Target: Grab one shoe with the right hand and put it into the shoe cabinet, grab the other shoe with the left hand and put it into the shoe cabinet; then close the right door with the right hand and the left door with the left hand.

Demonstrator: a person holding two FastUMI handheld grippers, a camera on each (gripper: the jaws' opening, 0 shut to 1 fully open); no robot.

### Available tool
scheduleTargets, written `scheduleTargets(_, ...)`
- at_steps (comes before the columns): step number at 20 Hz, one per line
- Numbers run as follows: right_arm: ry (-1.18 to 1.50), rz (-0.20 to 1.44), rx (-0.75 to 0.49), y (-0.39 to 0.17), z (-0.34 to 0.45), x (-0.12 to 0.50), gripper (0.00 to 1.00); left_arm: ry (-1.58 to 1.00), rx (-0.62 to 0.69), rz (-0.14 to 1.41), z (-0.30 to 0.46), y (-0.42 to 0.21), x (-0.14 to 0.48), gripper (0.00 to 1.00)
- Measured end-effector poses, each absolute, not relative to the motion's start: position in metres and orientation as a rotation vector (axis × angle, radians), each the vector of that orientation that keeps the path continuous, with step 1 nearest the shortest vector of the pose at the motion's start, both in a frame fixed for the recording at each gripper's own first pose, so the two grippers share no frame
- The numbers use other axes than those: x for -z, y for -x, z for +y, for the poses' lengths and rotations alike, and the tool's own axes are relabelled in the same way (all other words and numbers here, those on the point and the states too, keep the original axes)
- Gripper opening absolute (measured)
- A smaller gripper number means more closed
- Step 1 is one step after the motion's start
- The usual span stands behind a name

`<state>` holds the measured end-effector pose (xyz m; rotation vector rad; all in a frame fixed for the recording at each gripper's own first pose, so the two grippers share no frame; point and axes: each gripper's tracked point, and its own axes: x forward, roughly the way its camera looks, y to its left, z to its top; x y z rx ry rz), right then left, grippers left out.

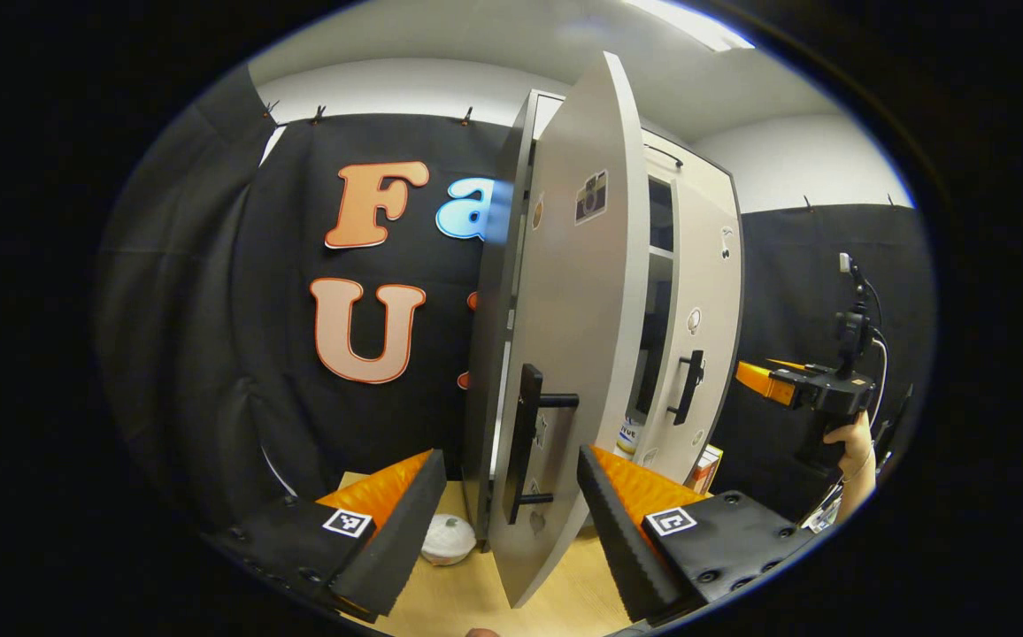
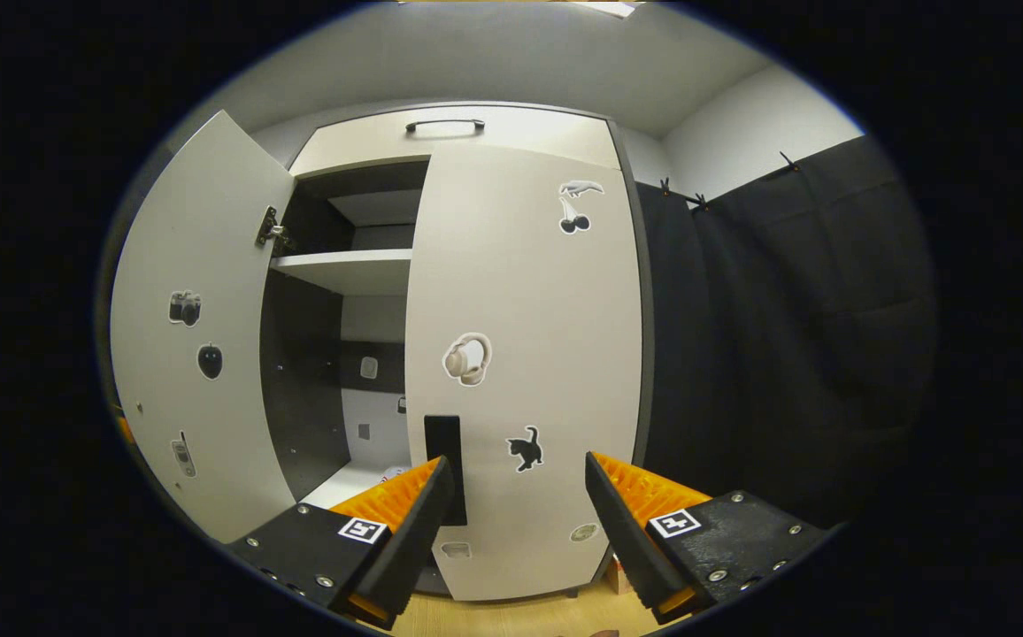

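Shoe cabinet [image 2: 511, 133] fills the centre of the right gripper view, pale body with a top handle. Right door [image 2: 525, 372] looks shut or nearly so, centre frame, stickers on its face, dark handle [image 2: 445, 469] low on its left edge. Left door [image 2: 202, 354] hangs open at the left of the frame; a shelf [image 2: 343, 270] and dark interior show between the doors. Right gripper [image 2: 516, 518], bottom centre, is spread wide, nothing between the fingers, handle just past its left finger; contact unclear.

In the left gripper view the left door [image 1: 565, 336] stands open at mid frame, seen nearly edge on, with its black handle [image 1: 529, 442] low down. Left gripper [image 1: 511, 522] at the bottom is open and empty, fingers either side of the door's lower part, apart from it. A white rounded thing [image 1: 448, 540] lies on the wood floor [image 1: 476, 593] by the door's foot; cannot tell what it is. Shoes: cannot tell where they sit. The other gripper [image 1: 817, 389], held by a hand [image 1: 857, 451], is at the right edge near the right door [image 1: 706, 354].
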<state>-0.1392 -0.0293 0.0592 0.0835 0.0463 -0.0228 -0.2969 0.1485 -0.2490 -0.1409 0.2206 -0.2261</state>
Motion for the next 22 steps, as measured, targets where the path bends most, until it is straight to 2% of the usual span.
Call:
scheduleTargets(4, -0.089, 0.043, 0.014, 0.149, -0.037, -0.061, 0.92, 0.138, 0.24, 0.234, 0.142, 0.296, 0.248, 0.96)
scheduleTargets(12, -0.088, 0.026, 0.012, 0.169, -0.068, -0.062, 0.92, 0.126, 0.364, 0.244, 0.058, 0.28, 0.25, 0.94)
scheduleTargets(15, -0.09, 0.023, 0.03, 0.177, -0.088, -0.061, 0.92, 0.104, 0.376, 0.24, 0.031, 0.265, 0.251, 0.94)
scheduleTargets(18, -0.096, 0.011, 0.054, 0.185, -0.111, -0.063, 0.92, 0.106, 0.382, 0.237, 0.009, 0.256, 0.255, 0.99)
scheduleTargets(22, -0.096, 0.007, 0.087, 0.191, -0.138, -0.06, 0.92, 0.099, 0.367, 0.257, -0.018, 0.233, 0.268, 0.94)
